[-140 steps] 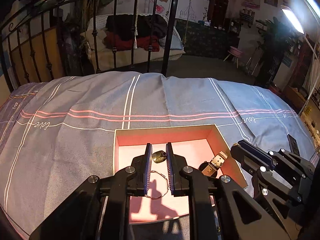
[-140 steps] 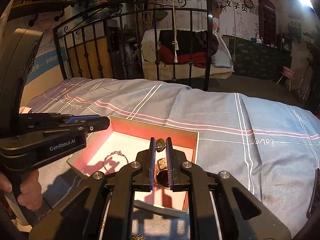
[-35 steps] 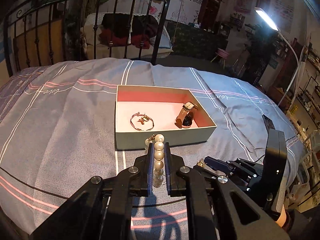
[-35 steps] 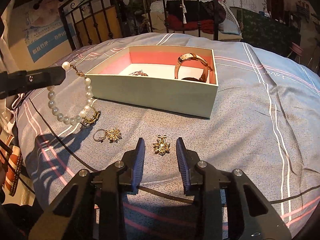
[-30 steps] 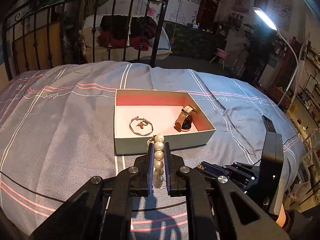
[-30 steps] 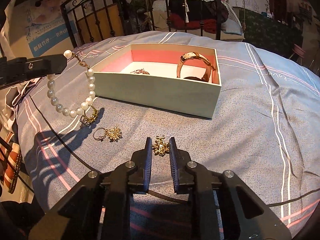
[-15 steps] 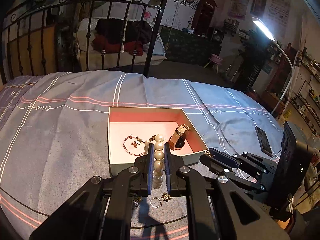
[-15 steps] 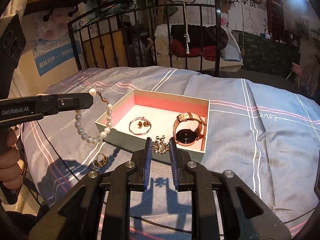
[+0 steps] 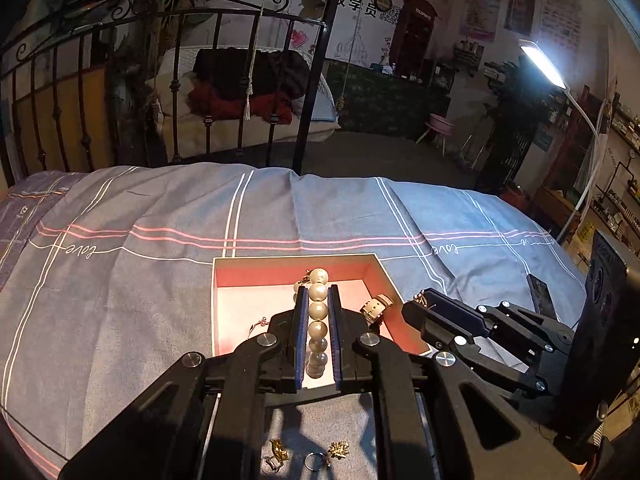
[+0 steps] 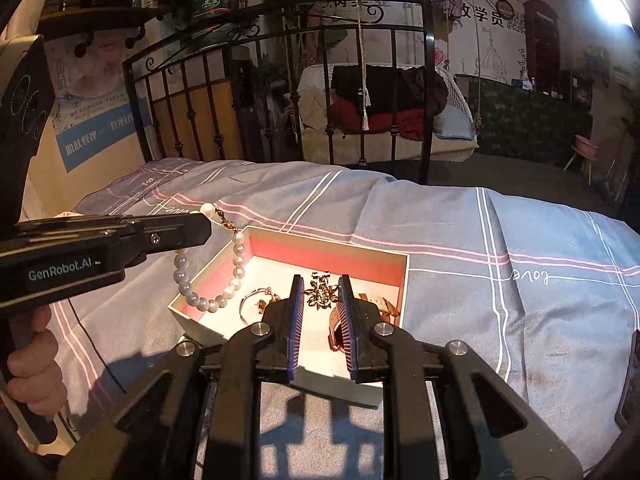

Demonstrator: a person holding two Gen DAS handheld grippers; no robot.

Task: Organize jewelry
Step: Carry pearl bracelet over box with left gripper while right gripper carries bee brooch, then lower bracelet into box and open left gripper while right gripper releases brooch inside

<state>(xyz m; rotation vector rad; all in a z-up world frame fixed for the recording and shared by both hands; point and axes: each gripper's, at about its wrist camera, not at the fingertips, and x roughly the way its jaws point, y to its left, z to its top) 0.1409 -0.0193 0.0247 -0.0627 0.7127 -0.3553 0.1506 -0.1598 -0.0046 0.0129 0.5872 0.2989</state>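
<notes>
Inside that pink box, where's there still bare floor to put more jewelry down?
The box has bare pink floor along its far wall and far left corner. It is crowded nearer: the thin bangle sits mid-left and the watch against the right wall. Three small gold pieces remain on the bedspread.

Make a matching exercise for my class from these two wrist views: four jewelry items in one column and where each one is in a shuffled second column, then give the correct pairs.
Items
1. pearl bracelet
2. gold flower brooch
3. watch
4. ring

Places
A. lying on the bedspread, outside the box
B. lying inside the box
C. held in the left gripper, hanging over the box's near-left edge
D. held between the fingers of the right gripper, above the box

Pairs: 1-C, 2-D, 3-B, 4-A
</notes>
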